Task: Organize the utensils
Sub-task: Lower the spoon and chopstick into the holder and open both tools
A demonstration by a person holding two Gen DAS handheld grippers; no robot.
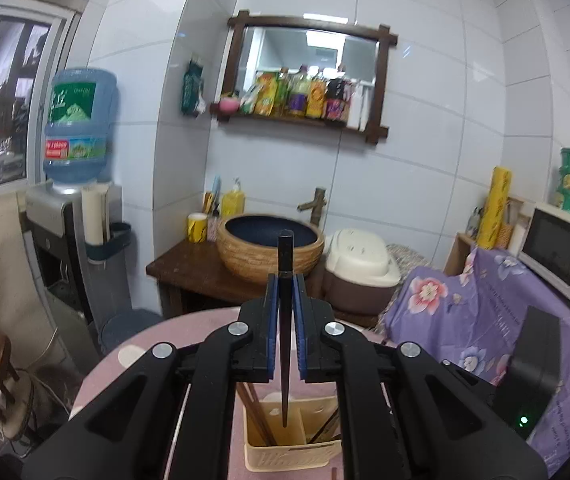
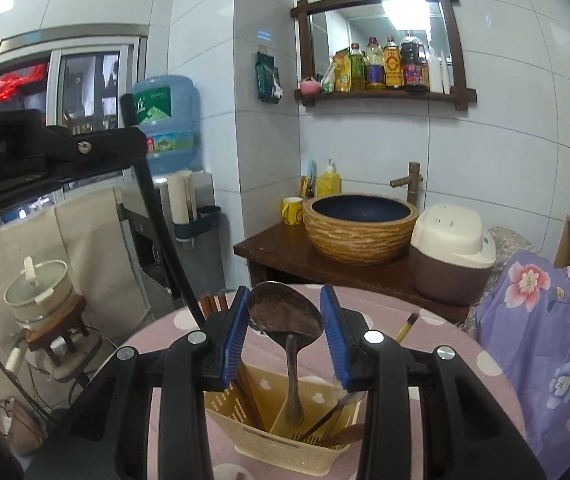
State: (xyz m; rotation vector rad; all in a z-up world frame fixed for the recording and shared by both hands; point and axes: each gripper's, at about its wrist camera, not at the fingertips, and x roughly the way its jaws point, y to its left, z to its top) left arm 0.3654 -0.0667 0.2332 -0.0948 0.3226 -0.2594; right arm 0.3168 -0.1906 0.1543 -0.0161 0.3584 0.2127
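My left gripper [image 1: 285,280] is shut on a dark chopstick [image 1: 285,352], held upright with its thin tip hanging just above a cream utensil holder [image 1: 281,456] on the pink dotted table [image 1: 125,360]. My right gripper [image 2: 285,312] is shut on a metal spoon [image 2: 285,316]. Its blue pads [image 2: 233,332] clamp the bowl, and the handle hangs into the middle of the holder [image 2: 277,446]. Brown chopsticks [image 2: 249,396] stand in the holder's left compartment and other utensils lie in the right one. In the right wrist view the left gripper [image 2: 45,148] and its chopstick [image 2: 161,216] appear at upper left.
A loose stick [image 2: 405,326] lies on the table [image 2: 465,360] behind the holder. Beyond stand a wooden stand with a woven basin [image 2: 361,228], a rice cooker [image 2: 451,252], a water dispenser [image 2: 167,128] and a floral cloth [image 2: 545,320]. A black device with a green light [image 1: 537,364] is at right.
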